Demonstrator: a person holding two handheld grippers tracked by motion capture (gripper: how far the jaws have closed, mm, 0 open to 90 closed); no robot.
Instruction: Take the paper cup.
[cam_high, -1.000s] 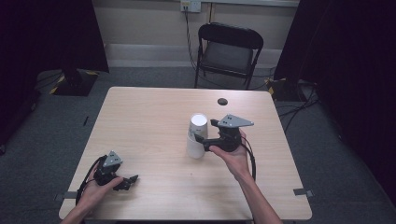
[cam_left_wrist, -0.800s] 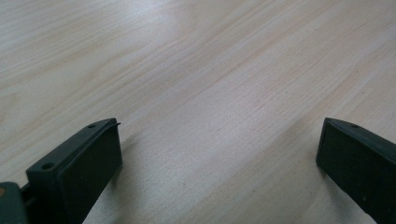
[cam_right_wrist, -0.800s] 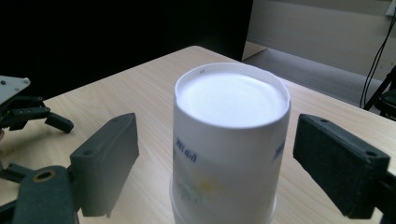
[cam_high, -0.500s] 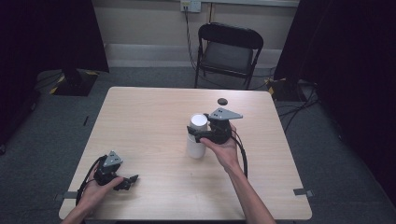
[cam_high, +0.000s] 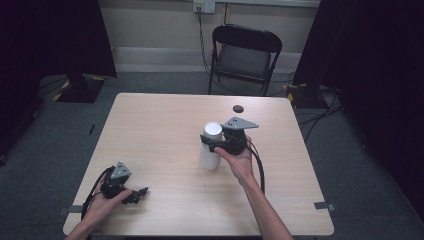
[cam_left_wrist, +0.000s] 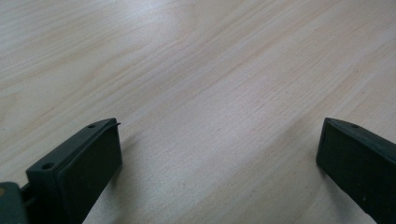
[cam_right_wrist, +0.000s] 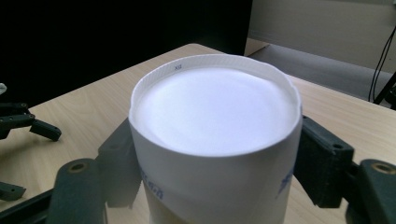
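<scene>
Gripping a white paper cup (cam_high: 210, 146) near the middle of the wooden table (cam_high: 155, 125), the right gripper (cam_high: 210, 142) has its two black jaws pressed against the cup's opposite sides just below the top. The cup stands upside down — its flat white base with a ridged rim faces up in the right gripper view (cam_right_wrist: 215, 140), with blue print partly visible on the wall. The right hand (cam_high: 239, 161) wraps the gripper's body from behind, and a black cable loops down beside the forearm.

Near the table's front left corner, the left gripper (cam_high: 139, 194) rests low over the wood in the left hand (cam_high: 102, 202). Its jaws stand wide apart in the left gripper view, with bare wood grain between them — nothing held.

A small dark round object (cam_high: 238, 108), too small to identify, lies on the far side of the table, well apart from the cup. A black folding chair (cam_high: 243, 55) stands beyond the table's far edge.
</scene>
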